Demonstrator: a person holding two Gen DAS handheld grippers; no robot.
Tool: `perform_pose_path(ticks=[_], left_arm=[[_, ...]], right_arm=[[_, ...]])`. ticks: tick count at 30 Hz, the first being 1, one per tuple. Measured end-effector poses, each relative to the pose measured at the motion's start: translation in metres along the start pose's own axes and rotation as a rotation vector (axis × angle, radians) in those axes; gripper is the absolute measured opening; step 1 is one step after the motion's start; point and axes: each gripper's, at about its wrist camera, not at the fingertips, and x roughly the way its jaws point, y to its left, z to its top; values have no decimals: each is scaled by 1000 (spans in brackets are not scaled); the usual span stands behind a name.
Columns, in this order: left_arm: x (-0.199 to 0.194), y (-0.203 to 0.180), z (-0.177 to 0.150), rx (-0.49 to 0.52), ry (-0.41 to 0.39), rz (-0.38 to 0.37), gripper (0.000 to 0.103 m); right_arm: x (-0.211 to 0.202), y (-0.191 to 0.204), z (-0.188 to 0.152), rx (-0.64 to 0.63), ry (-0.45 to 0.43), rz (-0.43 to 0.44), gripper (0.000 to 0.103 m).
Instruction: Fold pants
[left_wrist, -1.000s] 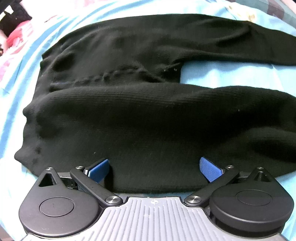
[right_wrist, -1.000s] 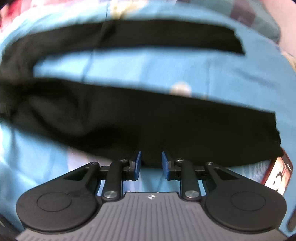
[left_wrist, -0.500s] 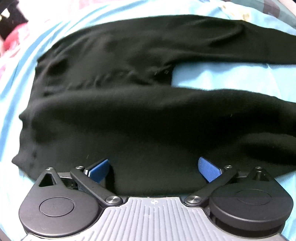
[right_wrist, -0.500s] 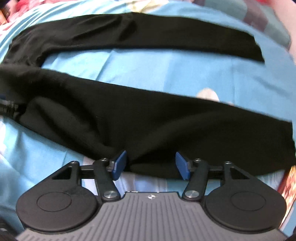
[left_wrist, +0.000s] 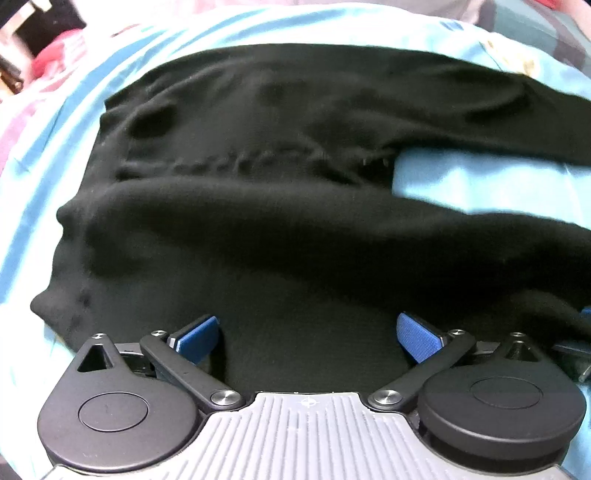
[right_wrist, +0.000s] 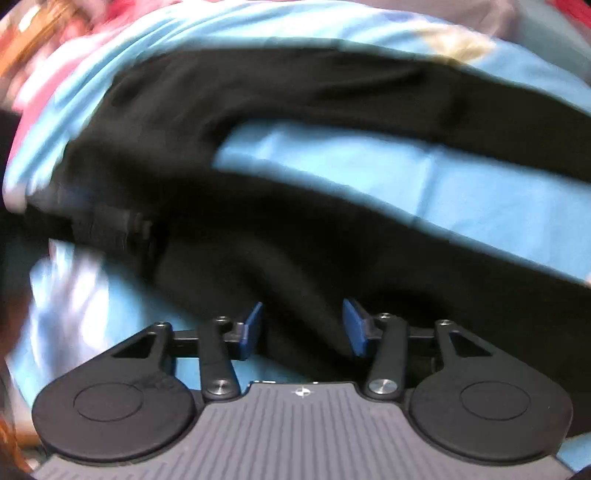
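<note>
Black pants (left_wrist: 258, 229) lie spread on a light blue sheet (left_wrist: 461, 184), waist to the left, the two legs running right with a gap of sheet between them. My left gripper (left_wrist: 308, 338) is open wide over the near leg by the waist, its blue pads (left_wrist: 197, 338) either side of the cloth edge. In the blurred right wrist view the pants (right_wrist: 295, 236) fill the middle. My right gripper (right_wrist: 302, 326) is open, with the near leg's edge between its pads (right_wrist: 354, 326). The left gripper shows as a dark blurred shape (right_wrist: 110, 225) at the left.
The blue sheet (right_wrist: 369, 177) has pink and white bedding (left_wrist: 44, 74) beyond it at the far left. A patterned pillow or cloth (left_wrist: 517, 29) lies at the far right corner. The right gripper's tip (left_wrist: 569, 350) shows at the left view's right edge.
My right gripper has opened from nearly shut and moved left along the near leg toward the waist. My left gripper stays open at the waist end, shifted slightly.
</note>
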Motion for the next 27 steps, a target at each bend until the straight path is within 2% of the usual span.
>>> perform_pose_path(ticks=[2,3,4,6,9,12,13,15,16,19,21,24,26,27], left_arm=[[-4,7,-12,25,1,-3,103],[-8,11,-14,26,2,-10,103],[-12,15,-15,16,3,-17,103],[-21,21,-11,-12,-37,-29,103],[-25,24,3,-47,-89,-31,103],[-2,23,16,-48,-62,37,103],[9,24,16,-38,-27,67,103],[10,32,9,-53,-37,27,103],[7,34,4,-43,-26,21,103],[-1,36,-13,11,-5,30,103],[-6,42,-17,10,24,12,103],[-15,54,-9,-30,40,-12,103],[-22,59,0,-48,-15,-10,103],[-23,60,5,-52,-45,-4,103]], right_arm=[[-4,16,-5,-133,62,-16,58],[-8,16,-2,-139,99,3,58],[-14,16,4,-125,93,21,56],[-24,17,21,-107,19,58,57],[-15,28,46,-99,-70,60,58],[16,43,64,-72,-89,94,56],[24,46,65,-68,-74,100,55],[39,54,57,-54,5,138,54],[35,62,52,-106,-4,128,54],[27,72,46,-206,102,177,54],[22,69,57,-202,144,222,54],[12,66,80,-171,32,235,54],[16,69,93,-152,-36,213,55],[24,71,98,-128,-50,230,55]])
